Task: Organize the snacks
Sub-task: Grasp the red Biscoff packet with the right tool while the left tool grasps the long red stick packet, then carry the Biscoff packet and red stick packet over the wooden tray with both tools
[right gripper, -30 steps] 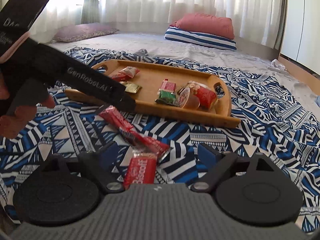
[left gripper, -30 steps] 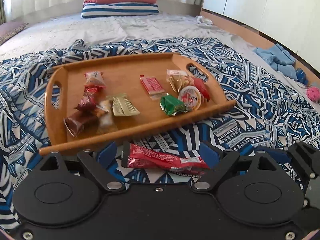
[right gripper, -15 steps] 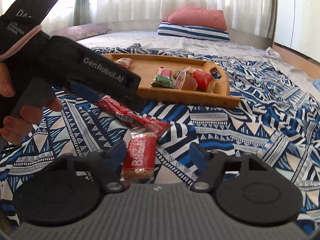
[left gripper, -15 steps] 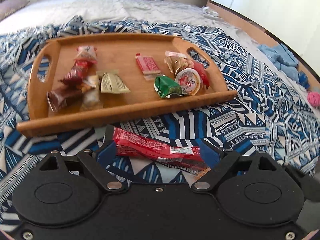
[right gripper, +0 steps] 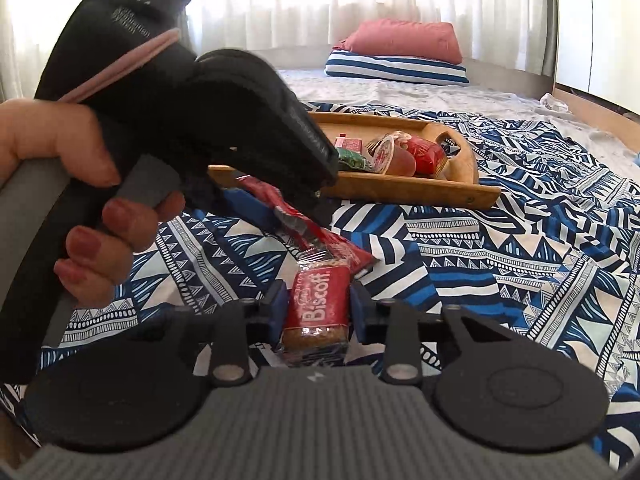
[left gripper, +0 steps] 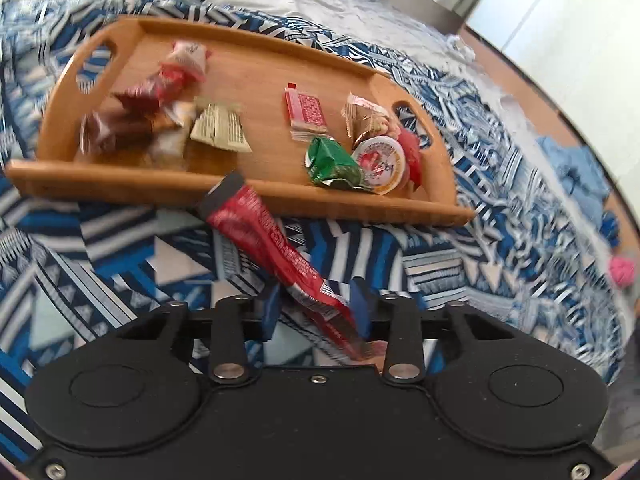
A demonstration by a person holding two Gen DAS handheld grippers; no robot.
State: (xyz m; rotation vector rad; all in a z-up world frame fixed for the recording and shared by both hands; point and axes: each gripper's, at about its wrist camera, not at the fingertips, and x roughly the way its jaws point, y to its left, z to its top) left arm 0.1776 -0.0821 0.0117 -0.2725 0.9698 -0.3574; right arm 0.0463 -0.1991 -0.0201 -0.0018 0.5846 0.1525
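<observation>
My left tongs [left gripper: 316, 312] have just been closing and now pinch the near end of the red stick [left gripper: 272, 248], which slants off toward 11 o'clock with its far tip over the tray's [left gripper: 240, 200] front rail. My right tongs [right gripper: 318, 312] have just closed on the Biscoff pack [right gripper: 320, 308], upright between the blue pads [right gripper: 362, 308] on the blanket [right gripper: 500, 272]. At 12 o'clock the tray holds the other snacks: a green wrapper [left gripper: 332, 160] touching a round cup [left gripper: 380, 162] at 1 o'clock, brown and red wrappers [left gripper: 136, 120] at 10 o'clock
</observation>
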